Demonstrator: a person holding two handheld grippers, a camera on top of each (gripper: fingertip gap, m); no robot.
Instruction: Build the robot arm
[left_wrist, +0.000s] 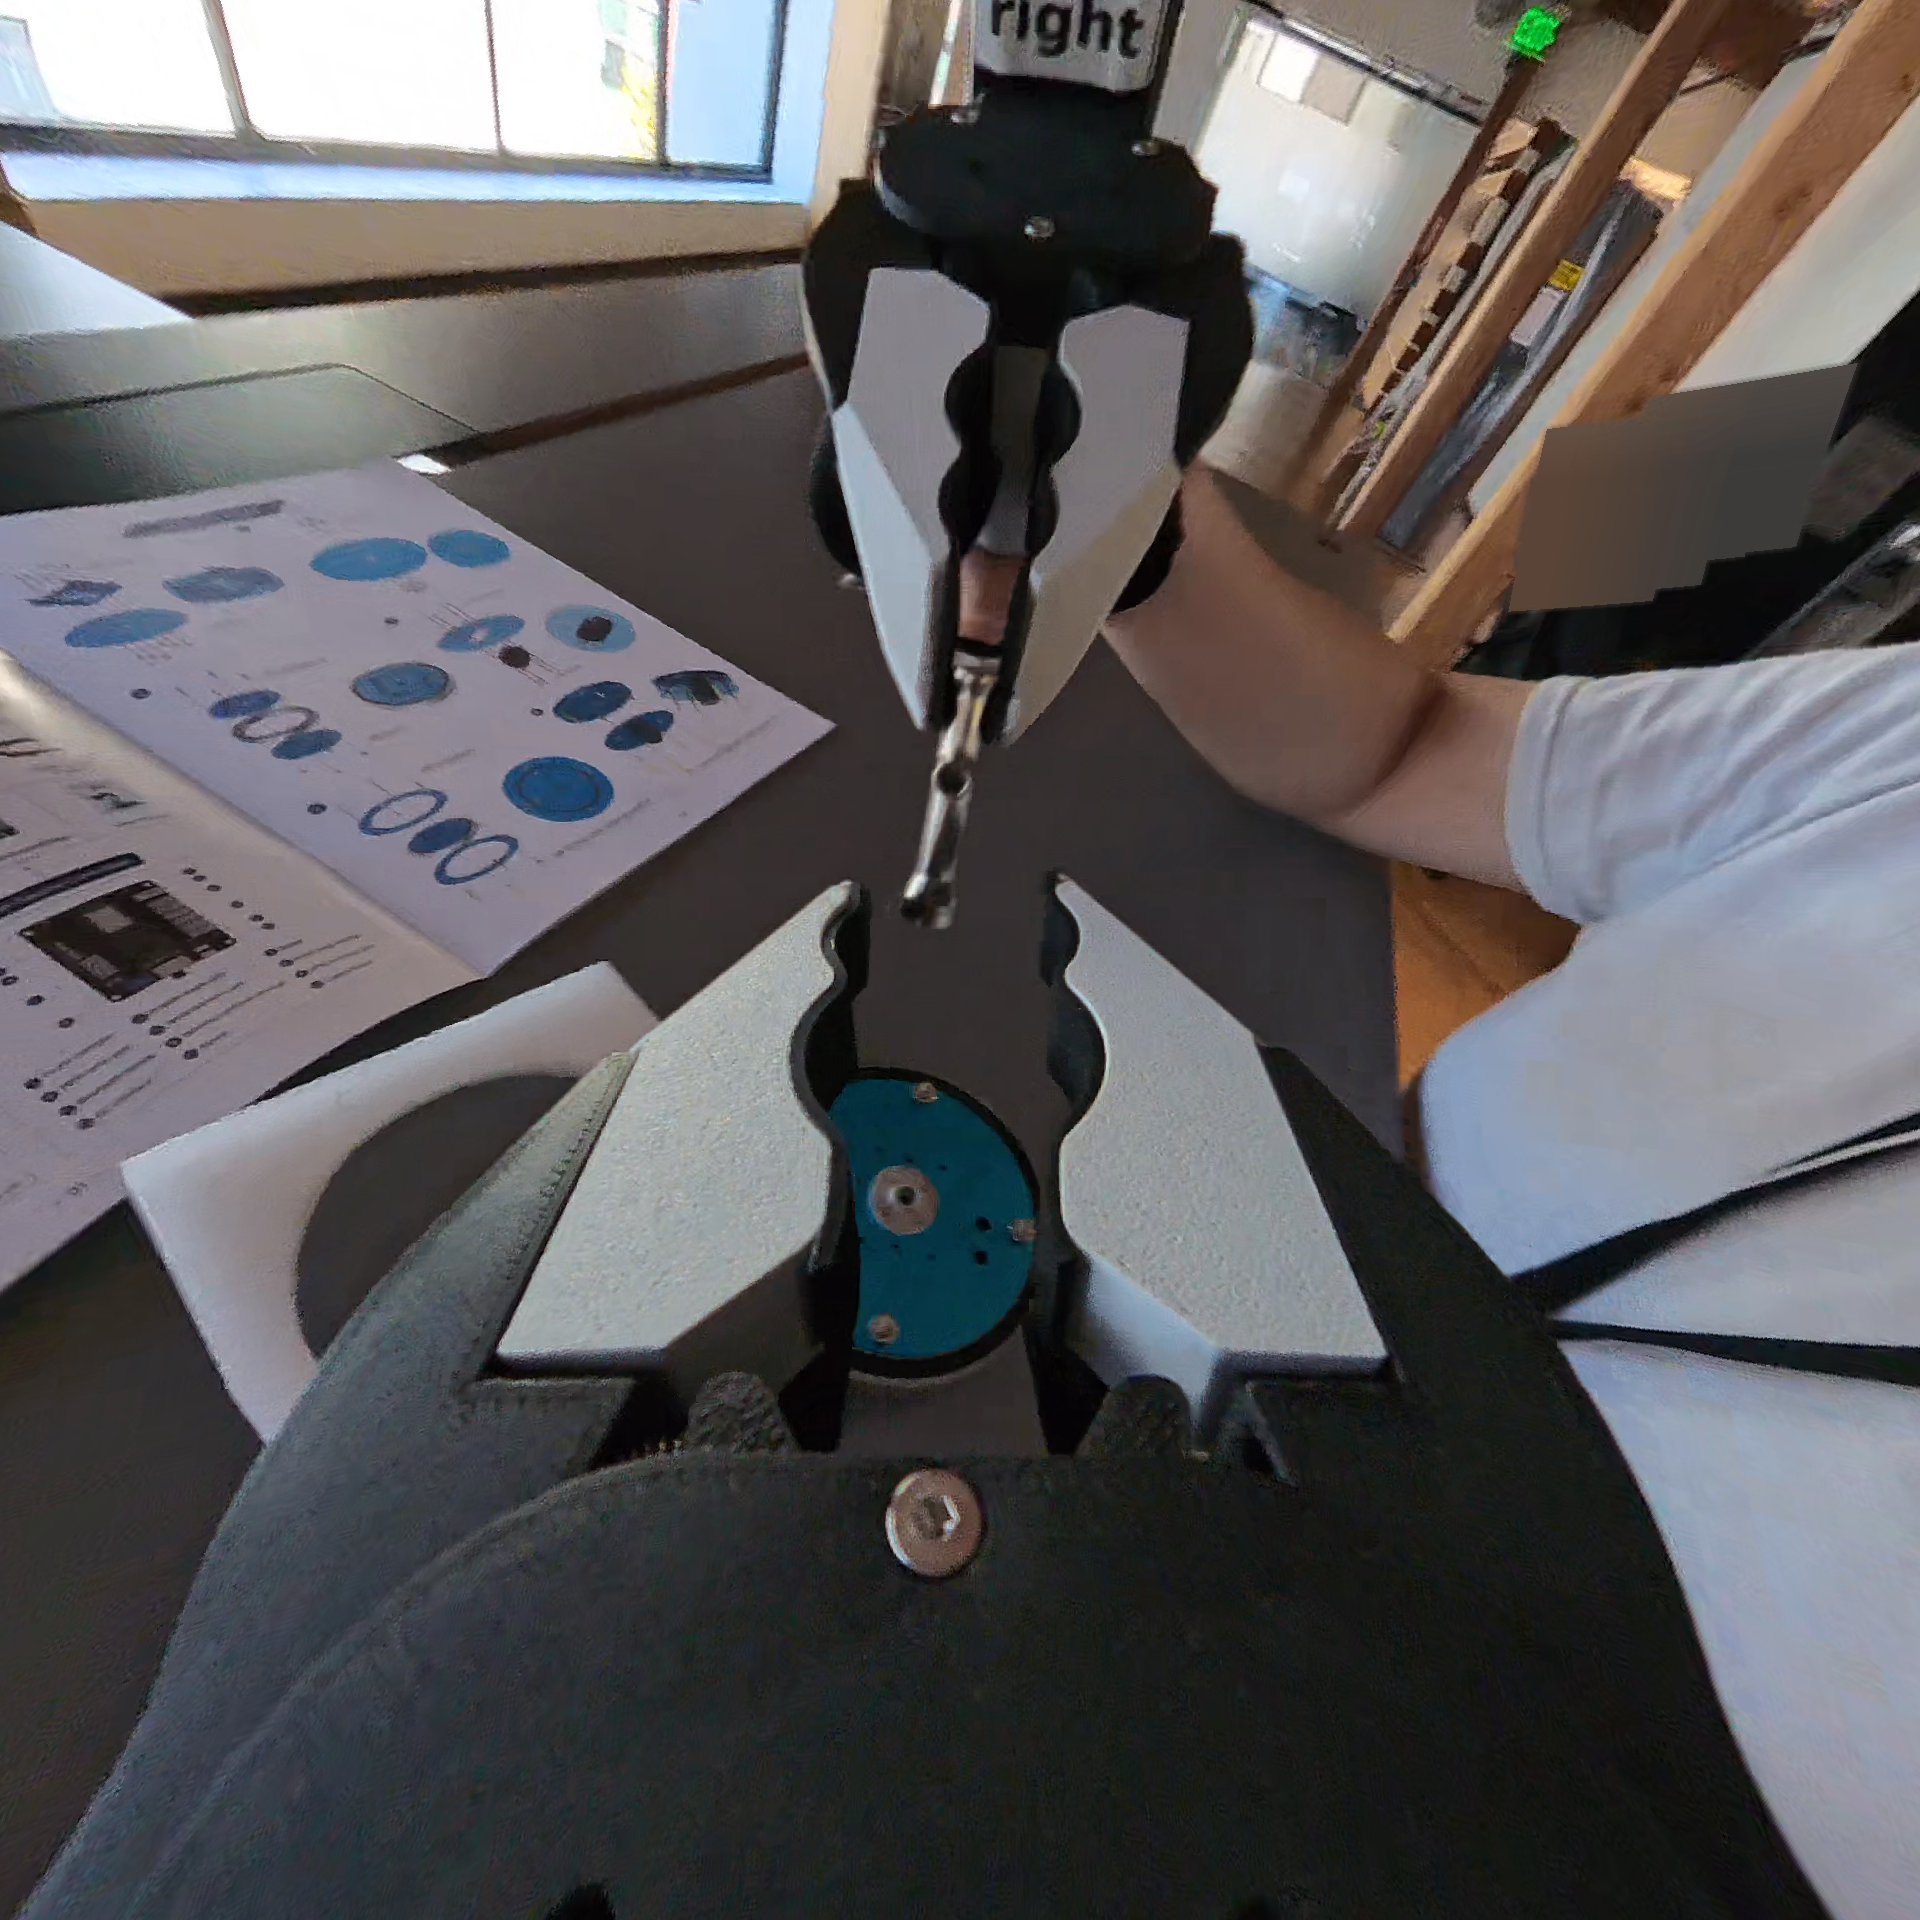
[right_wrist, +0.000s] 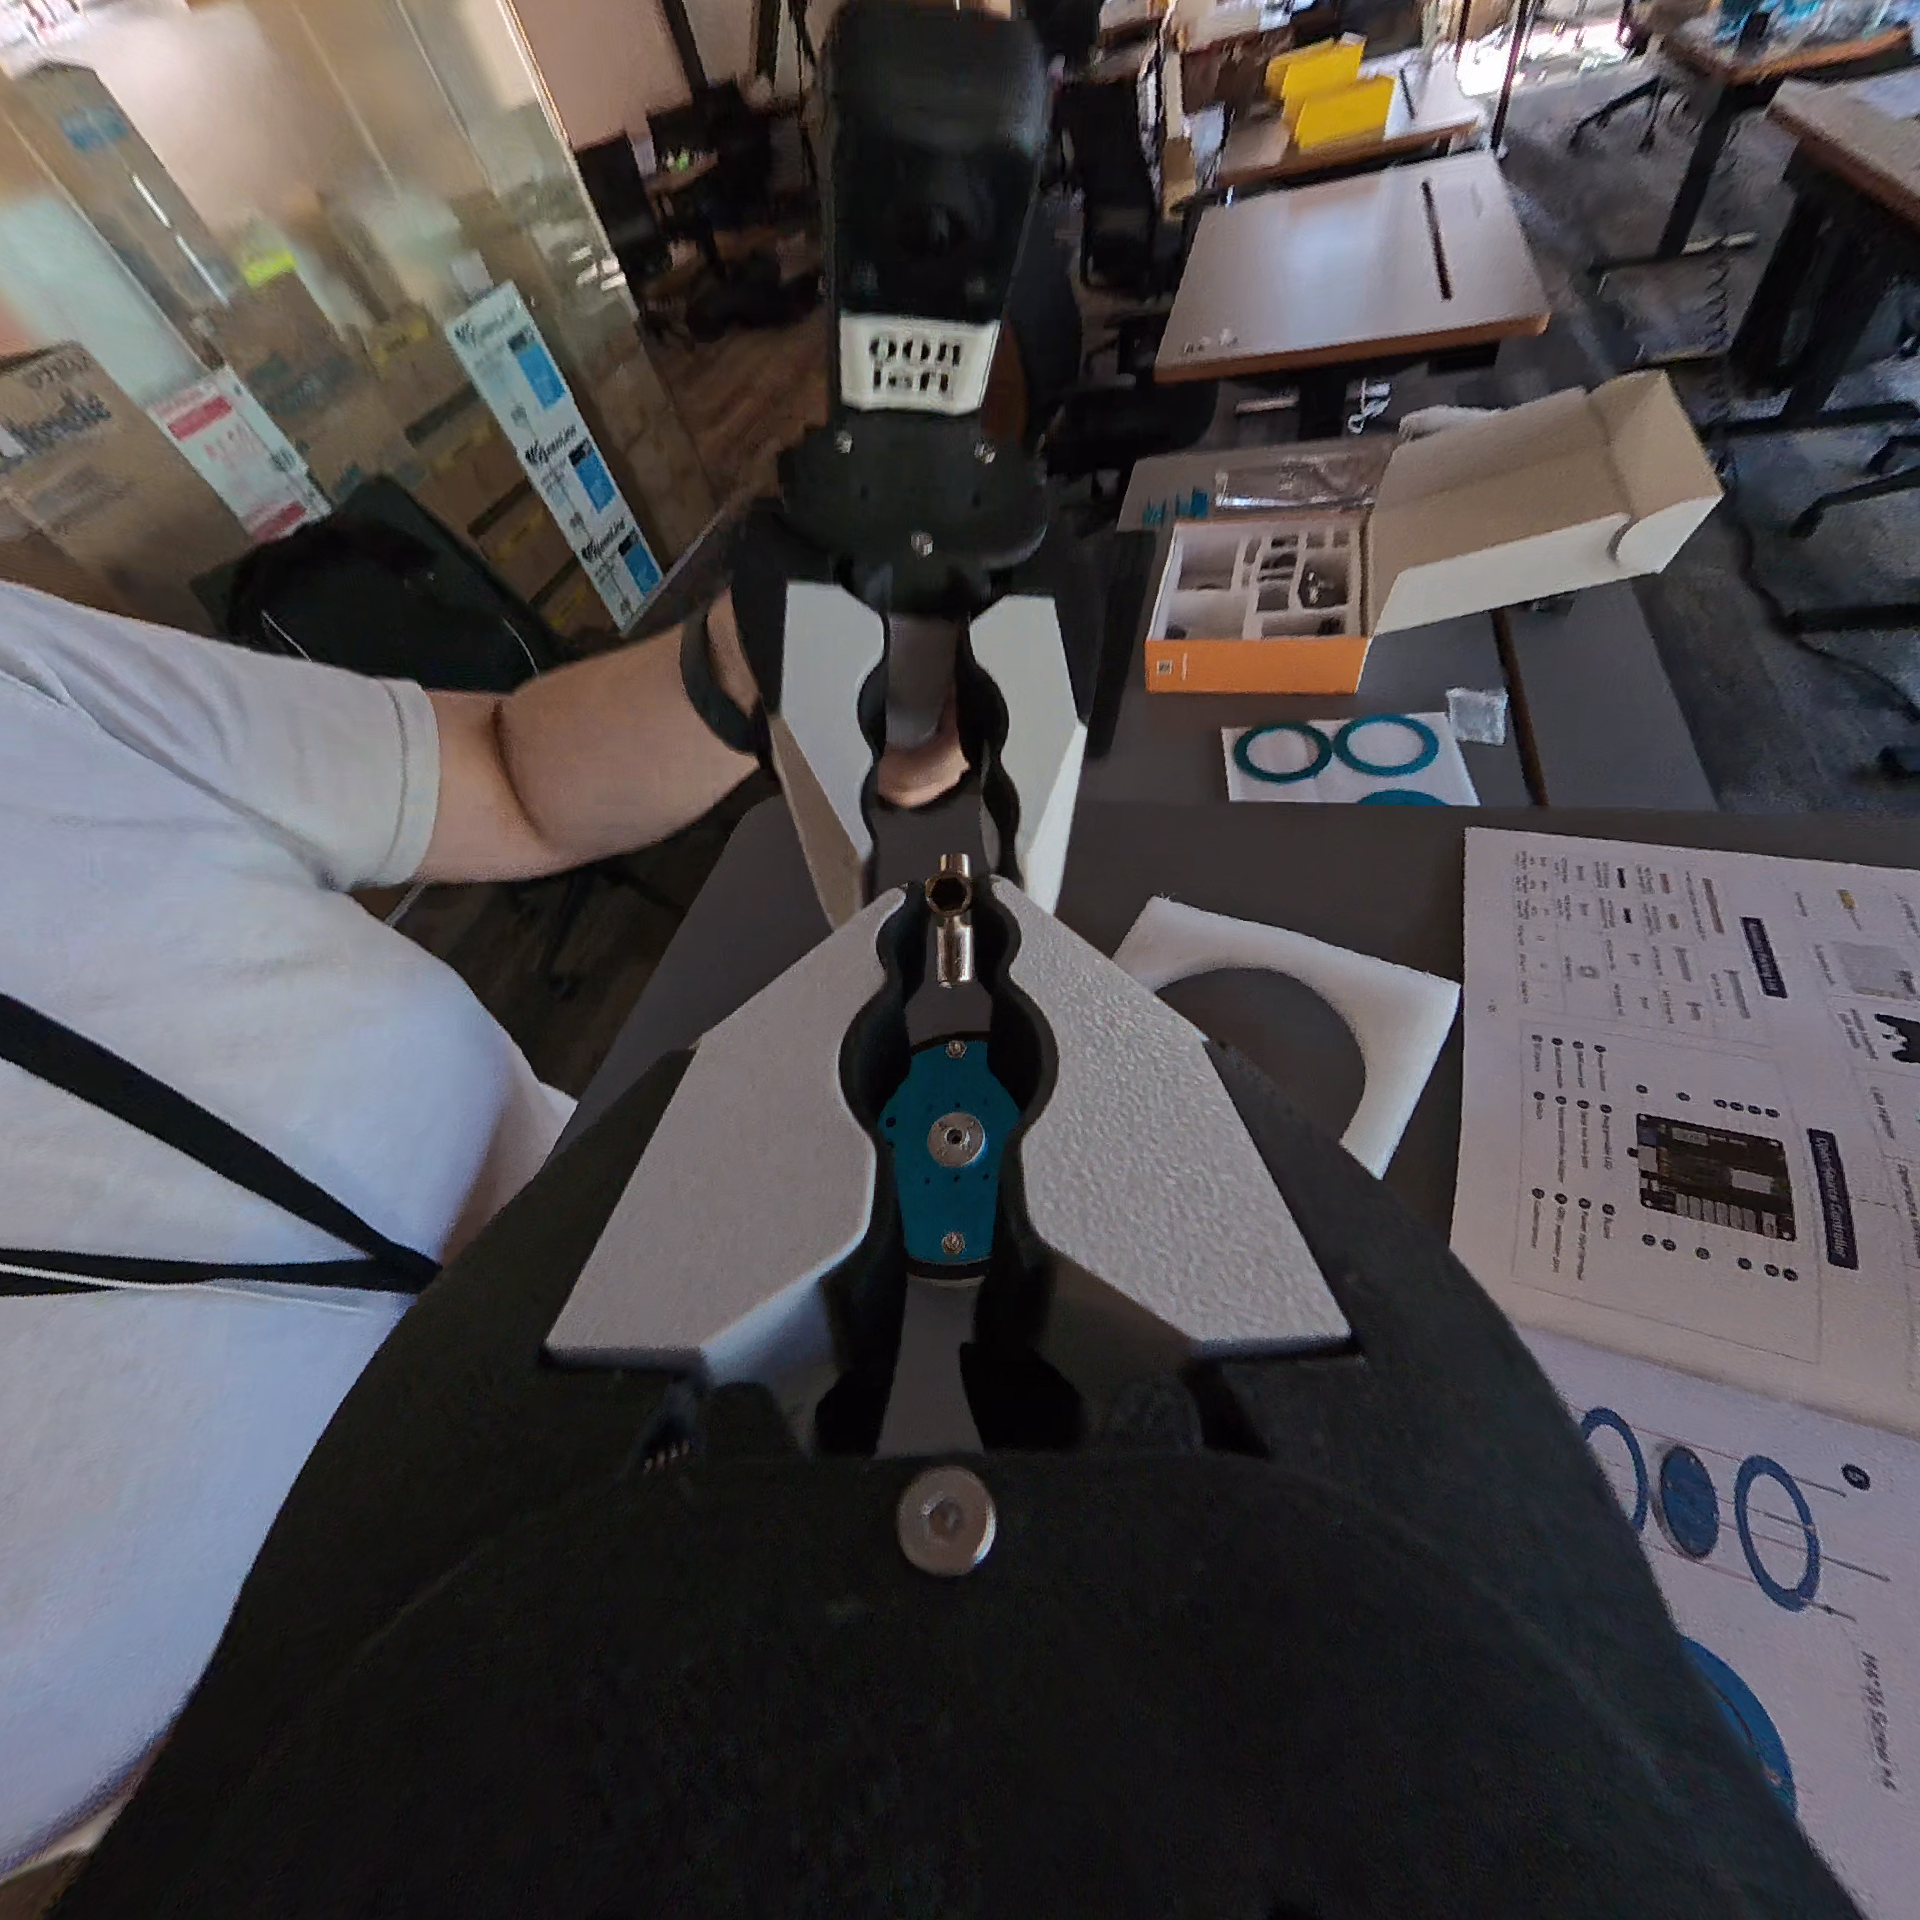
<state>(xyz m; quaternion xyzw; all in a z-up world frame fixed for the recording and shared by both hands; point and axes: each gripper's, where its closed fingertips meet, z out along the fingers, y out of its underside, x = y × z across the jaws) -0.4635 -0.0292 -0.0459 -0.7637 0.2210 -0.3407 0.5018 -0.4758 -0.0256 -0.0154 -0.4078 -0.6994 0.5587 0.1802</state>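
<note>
My left gripper (left_wrist: 956, 894) is open and holds nothing. Through its gap a teal disc (left_wrist: 940, 1216) with a black rim and small screws shows lying on the dark table (left_wrist: 1195, 831) below. My right gripper (left_wrist: 971, 717) faces it and is shut on a thin metal socket tool (left_wrist: 951, 800), whose tip hangs just ahead of the left fingertips. In the right wrist view the right gripper (right_wrist: 951, 894) pinches the tool (right_wrist: 951, 940) at its tips, the teal disc (right_wrist: 951, 1143) shows under the fingers, and the open left gripper (right_wrist: 935, 821) stands just beyond.
A white foam piece (left_wrist: 260, 1164) with a round cutout lies beside the disc. Printed sheets (left_wrist: 416, 675) cover the table's side. An open orange-and-white box (right_wrist: 1351, 582) and teal rings (right_wrist: 1340, 748) lie farther off. A person's arm (left_wrist: 1299, 707) and white shirt are close by.
</note>
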